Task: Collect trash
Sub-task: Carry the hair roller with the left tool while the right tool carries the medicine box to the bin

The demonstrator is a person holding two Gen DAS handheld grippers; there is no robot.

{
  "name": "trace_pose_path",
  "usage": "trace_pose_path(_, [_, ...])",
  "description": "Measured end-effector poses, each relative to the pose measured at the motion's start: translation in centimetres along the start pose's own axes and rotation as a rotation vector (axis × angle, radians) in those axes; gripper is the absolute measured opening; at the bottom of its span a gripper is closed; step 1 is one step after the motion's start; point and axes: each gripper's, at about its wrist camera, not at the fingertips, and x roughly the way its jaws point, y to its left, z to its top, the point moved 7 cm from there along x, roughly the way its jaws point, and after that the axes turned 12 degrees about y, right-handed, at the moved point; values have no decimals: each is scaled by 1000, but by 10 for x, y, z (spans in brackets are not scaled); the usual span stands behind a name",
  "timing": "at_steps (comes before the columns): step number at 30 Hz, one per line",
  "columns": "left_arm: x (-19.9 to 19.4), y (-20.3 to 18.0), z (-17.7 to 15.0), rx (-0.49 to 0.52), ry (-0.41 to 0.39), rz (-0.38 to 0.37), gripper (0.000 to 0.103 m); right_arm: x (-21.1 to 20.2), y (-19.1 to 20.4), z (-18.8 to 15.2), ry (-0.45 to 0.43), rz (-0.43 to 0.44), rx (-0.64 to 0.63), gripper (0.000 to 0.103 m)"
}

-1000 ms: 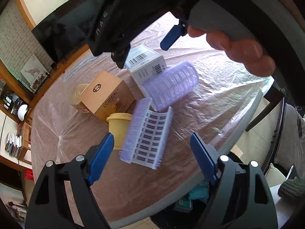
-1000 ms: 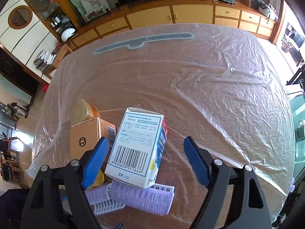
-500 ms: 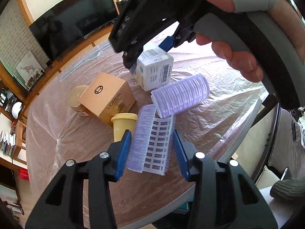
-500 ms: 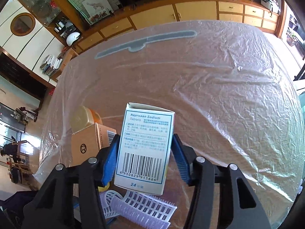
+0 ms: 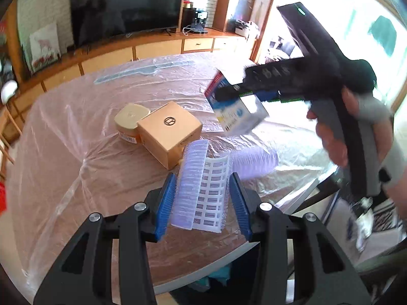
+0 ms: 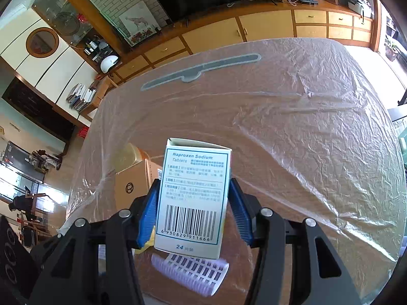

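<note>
My left gripper (image 5: 202, 200) is shut on a lilac hair roller (image 5: 201, 178) with a white lattice core, held just above the plastic-covered table (image 5: 76, 178). A second lilac roller (image 5: 251, 161) lies on the table just beyond it. In the right wrist view, my right gripper (image 6: 192, 211) is shut on a white and blue medicine box (image 6: 193, 198) with its barcode facing the camera. The left wrist view shows that medicine box (image 5: 236, 109) lifted off the table in the right gripper (image 5: 239, 94), with a person's hand on the handle. A lilac roller (image 6: 193, 272) shows below the box.
A tan carton (image 5: 169, 129) and a cream-lidded jar (image 5: 129, 118) stand side by side mid-table, with a yellow cup (image 6: 150, 241) near them. A grey-blue strip (image 6: 201, 72) lies at the far side. A dark bin (image 5: 218, 274) sits below the near table edge.
Both grippers have shut, the left on the roller and the right on the medicine box. The box has risen off the table and the left gripper has swung up with the roller.
</note>
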Motion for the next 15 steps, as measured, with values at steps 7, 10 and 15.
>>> trace_pose_path(7, [-9,23,5,-84,-32,3,45,-6,5,-8,-6,20,-16,52])
trace_pose_path(10, [-11,29,7,-106,-41,16,45,-11,8,-17,-13,32,-34,52])
trace_pose_path(15, [-18,36,3,-137,-62,27,45,-21,8,-30,-33,56,-46,52])
